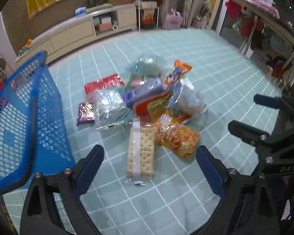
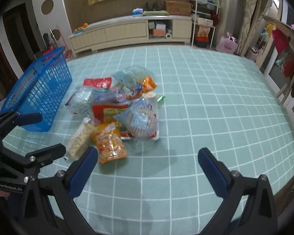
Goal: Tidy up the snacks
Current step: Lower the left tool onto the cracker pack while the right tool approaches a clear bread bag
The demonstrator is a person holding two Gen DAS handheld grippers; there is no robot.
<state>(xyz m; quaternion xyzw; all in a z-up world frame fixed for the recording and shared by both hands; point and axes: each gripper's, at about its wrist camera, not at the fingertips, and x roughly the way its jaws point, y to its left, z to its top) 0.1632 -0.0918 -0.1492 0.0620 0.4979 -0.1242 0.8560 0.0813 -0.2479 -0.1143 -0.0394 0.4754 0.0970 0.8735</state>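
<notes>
A pile of snack packs lies on the green checked tablecloth (image 1: 225, 78). Nearest is a clear pack of crackers (image 1: 140, 152), which also shows in the right wrist view (image 2: 79, 140). Beside it lies an orange chip bag (image 1: 177, 137), seen too in the right wrist view (image 2: 109, 145). Behind are a silver pack (image 1: 107, 105), a purple bar (image 1: 85, 113), a red pack (image 1: 103, 83) and a clear bag of biscuits (image 2: 141, 120). A blue mesh basket (image 1: 23, 117) stands left of the pile, also in the right wrist view (image 2: 39, 92). My left gripper (image 1: 150, 162) is open above the crackers. My right gripper (image 2: 148, 168) is open and empty.
The right gripper appears at the right edge of the left wrist view (image 1: 264, 125); the left gripper appears at the left edge of the right wrist view (image 2: 25, 137). A small green candy (image 2: 161, 98) lies right of the pile. A cream sideboard (image 2: 127, 31) stands beyond the table.
</notes>
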